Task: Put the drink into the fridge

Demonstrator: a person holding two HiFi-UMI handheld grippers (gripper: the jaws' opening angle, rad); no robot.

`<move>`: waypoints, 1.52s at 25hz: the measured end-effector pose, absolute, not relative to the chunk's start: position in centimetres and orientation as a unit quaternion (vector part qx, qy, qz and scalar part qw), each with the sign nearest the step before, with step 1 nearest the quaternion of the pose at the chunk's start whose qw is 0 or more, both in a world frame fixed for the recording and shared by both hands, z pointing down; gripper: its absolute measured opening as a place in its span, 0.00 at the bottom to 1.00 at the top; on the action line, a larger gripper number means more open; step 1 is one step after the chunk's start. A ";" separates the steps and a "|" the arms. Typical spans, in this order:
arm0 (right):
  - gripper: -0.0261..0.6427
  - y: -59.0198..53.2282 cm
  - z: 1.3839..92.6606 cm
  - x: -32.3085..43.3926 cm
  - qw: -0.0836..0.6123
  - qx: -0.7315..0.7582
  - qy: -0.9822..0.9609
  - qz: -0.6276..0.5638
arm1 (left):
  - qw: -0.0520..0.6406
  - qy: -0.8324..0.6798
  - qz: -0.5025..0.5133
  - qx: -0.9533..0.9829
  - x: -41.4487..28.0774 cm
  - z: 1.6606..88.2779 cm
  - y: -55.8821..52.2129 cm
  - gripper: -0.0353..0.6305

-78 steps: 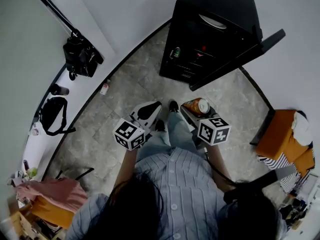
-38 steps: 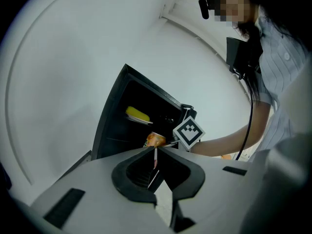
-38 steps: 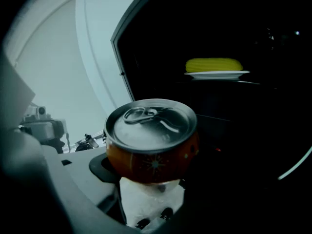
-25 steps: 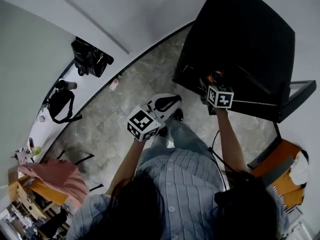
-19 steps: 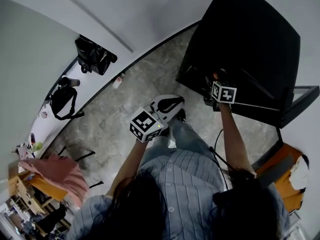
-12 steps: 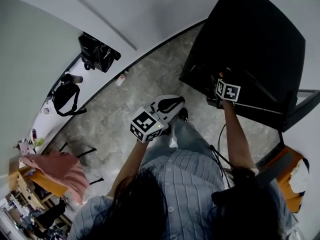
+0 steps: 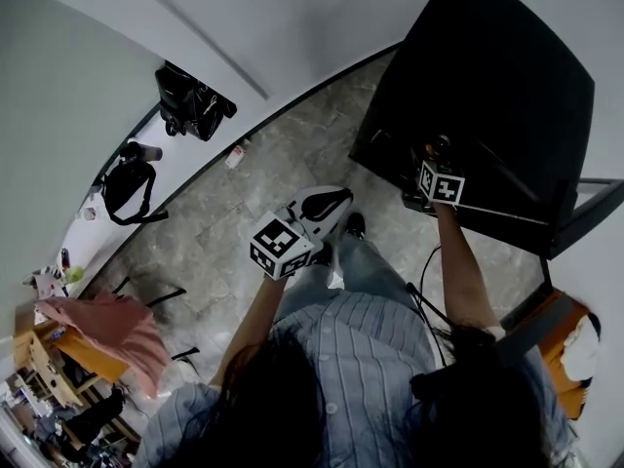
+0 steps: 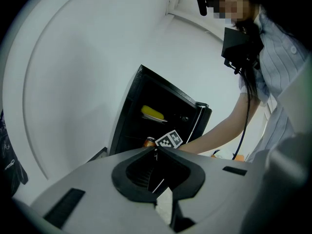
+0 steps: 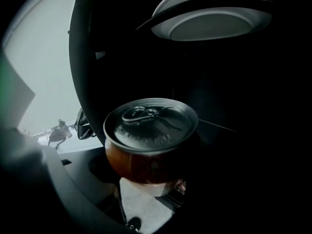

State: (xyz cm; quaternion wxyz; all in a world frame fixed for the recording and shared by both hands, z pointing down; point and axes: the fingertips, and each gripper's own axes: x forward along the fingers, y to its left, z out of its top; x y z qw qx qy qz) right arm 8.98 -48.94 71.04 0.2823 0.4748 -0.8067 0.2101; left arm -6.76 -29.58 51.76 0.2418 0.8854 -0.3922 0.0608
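The right claw (image 9: 146, 186) was clenched round a squat, round drink can (image 9: 151, 130) with a dull metal lid and ring pull. It held the can upright inside the dark, boxy black fridge (image 7: 487, 86), beneath a smooth white plate (image 9: 212, 21). The left claw (image 8: 155, 151), matte grey plastic, was closed on nothing, above the veined stone floor (image 7: 244, 193).
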 end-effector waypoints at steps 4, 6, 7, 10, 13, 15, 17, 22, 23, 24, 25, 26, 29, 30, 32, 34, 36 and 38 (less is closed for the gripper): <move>0.52 -49.8 71.1 8.9 0.283 0.470 -0.810 0.206 | 0.244 -0.399 0.062 0.882 -6.8 51.8 -29.3 0.07; 0.52 -50.5 71.0 8.7 0.287 0.469 -0.810 0.205 | 0.246 -0.403 0.062 0.879 -7.0 51.7 -29.0 0.07; 0.52 -51.0 71.1 8.6 0.290 0.470 -0.809 0.204 | 0.248 -0.406 0.062 0.877 -7.2 51.7 -28.9 0.07; 0.52 -52.3 71.3 8.0 0.296 0.471 -0.807 0.199 | 0.252 -0.416 0.064 0.871 -7.8 52.0 -28.6 0.07; 0.52 -53.2 71.2 7.7 0.294 0.475 -0.806 0.197 | 0.255 -0.425 0.064 0.866 -8.4 52.3 -28.2 0.07; 0.52 -53.4 71.1 7.6 0.291 0.479 -0.804 0.196 | 0.258 -0.429 0.063 0.863 -8.7 52.4 -28.0 0.07; 0.52 -53.5 70.9 7.5 0.287 0.487 -0.801 0.197 | 0.261 -0.431 0.063 0.861 -9.1 52.4 -27.9 0.07; 0.52 -53.3 71.0 8.0 0.280 0.520 -0.771 0.239 | 0.264 -0.431 0.065 0.860 -9.2 52.5 -27.3 0.07; 0.52 -53.2 71.1 8.0 0.275 0.528 -0.764 0.249 | 0.265 -0.432 0.065 0.859 -9.3 52.6 -27.2 0.07; 0.52 -53.2 71.1 8.1 0.271 0.534 -0.759 0.257 | 0.266 -0.433 0.065 0.859 -9.4 52.7 -27.1 0.07; 0.52 -53.2 71.2 8.1 0.269 0.538 -0.754 0.264 | 0.267 -0.434 0.066 0.858 -9.5 52.7 -27.0 0.07; 0.52 -53.1 71.2 8.2 0.269 0.540 -0.750 0.270 | 0.267 -0.435 0.067 0.857 -9.5 52.8 -26.9 0.07; 0.52 -52.6 71.4 8.4 0.276 0.540 -0.744 0.282 | 0.268 -0.436 0.068 0.856 -9.8 52.9 -26.6 0.07; 0.52 -52.2 71.3 8.6 0.278 0.539 -0.743 0.283 | 0.268 -0.436 0.067 0.856 -9.9 52.9 -26.5 0.07; 0.52 -51.5 71.3 9.0 0.281 0.540 -0.739 0.289 | 0.270 -0.437 0.066 0.856 -10.1 52.8 -26.2 0.07; 0.52 -50.7 71.4 9.3 0.279 0.541 -0.734 0.300 | 0.272 -0.437 0.064 0.855 -10.4 52.9 -25.8 0.07; 0.52 -49.7 71.4 9.7 0.274 0.542 -0.731 0.311 | 0.273 -0.437 0.063 0.855 -10.4 52.9 -25.5 0.07; 0.52 -48.4 71.3 9.9 0.267 0.538 -0.732 0.321 | 0.273 -0.436 0.061 0.856 -10.5 53.0 -25.2 0.07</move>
